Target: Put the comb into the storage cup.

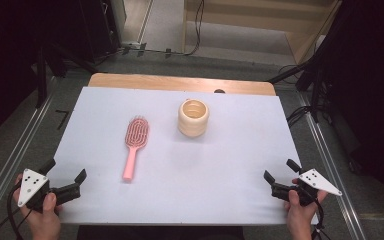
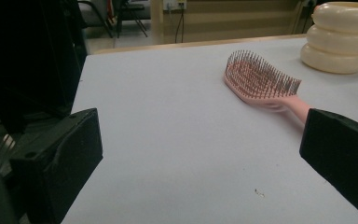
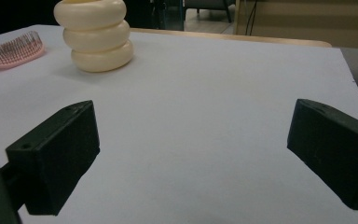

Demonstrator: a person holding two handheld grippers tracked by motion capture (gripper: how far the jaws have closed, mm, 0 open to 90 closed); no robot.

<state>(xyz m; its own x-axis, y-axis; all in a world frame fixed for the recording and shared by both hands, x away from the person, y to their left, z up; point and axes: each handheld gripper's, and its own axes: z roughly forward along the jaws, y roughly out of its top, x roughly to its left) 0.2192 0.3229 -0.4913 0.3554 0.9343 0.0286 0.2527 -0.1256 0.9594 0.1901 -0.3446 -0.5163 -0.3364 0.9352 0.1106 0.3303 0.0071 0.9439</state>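
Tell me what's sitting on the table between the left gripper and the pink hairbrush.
Nothing: in the high view, bare table separates the open left gripper from the hairbrush.

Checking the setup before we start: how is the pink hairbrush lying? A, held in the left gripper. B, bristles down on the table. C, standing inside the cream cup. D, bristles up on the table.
D: the pink hairbrush lies flat on the table, bristles pointing up, apart from the cream ribbed cup.

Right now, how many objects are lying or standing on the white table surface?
2. A pink hairbrush lies left of centre, bristles up. A cream ribbed cup stands upright to its right, nearer the far edge. Nothing seems hidden.
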